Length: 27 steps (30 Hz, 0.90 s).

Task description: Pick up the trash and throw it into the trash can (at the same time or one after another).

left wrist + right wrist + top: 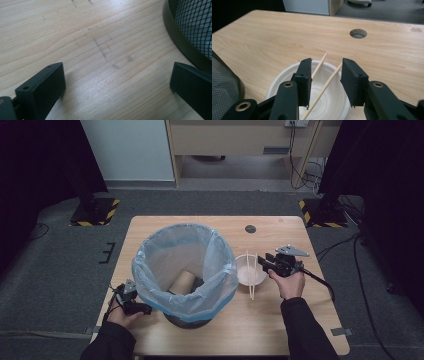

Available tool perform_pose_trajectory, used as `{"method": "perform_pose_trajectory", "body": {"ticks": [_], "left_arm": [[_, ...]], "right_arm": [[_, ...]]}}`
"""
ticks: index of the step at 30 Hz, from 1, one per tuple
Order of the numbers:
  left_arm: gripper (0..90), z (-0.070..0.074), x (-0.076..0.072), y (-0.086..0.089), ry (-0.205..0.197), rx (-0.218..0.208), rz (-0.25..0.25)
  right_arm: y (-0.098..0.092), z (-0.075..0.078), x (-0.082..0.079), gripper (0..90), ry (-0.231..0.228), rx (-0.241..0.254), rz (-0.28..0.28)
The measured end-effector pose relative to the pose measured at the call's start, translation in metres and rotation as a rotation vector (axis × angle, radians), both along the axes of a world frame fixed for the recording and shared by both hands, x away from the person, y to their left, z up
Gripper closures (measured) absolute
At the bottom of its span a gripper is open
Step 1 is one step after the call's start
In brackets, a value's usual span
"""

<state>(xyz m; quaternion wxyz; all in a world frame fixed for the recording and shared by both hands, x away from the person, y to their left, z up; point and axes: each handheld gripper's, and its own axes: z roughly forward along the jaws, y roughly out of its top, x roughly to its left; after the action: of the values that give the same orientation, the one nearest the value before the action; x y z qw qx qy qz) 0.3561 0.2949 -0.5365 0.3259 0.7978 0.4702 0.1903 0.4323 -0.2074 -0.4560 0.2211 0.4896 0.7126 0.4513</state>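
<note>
Right gripper (325, 82) low over white bowl (287, 80), jaws partly apart, straddling one chopstick (324, 86), pads not pressing it. Second chopstick (319, 65) runs behind one jaw. Both chopsticks lie across bowl, just right of lined mesh bin (185, 270) on wooden table (280, 320). Left gripper (117, 82) rests on table beside bin base, jaws wide, nothing between.

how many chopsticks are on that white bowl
2. Both chopsticks lie across the white bowl, right of the lined bin: one runs behind a pad of the right tongs, the other passes between the pads. None seems hidden.
</note>
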Motion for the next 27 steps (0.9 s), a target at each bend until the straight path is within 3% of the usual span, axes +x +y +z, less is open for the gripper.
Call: {"method": "perform_pose_trajectory", "body": {"ticks": [7,19,27], "left_arm": [[0.0,0.0,0.0,0.0,0.0,0.0,0.0],[0.0,0.0,0.0,0.0,0.0,0.0,0.0],[0.0,0.0,0.0,0.0,0.0,0.0,0.0]], "right_arm": [[0.009,-0.021,0.004,61.8,0.063,-0.04,0.0],[0.019,-0.034,0.008,61.8,0.103,-0.087,0.0],[0.015,-0.04,0.009,63.2,0.124,-0.071,-0.027]]}}
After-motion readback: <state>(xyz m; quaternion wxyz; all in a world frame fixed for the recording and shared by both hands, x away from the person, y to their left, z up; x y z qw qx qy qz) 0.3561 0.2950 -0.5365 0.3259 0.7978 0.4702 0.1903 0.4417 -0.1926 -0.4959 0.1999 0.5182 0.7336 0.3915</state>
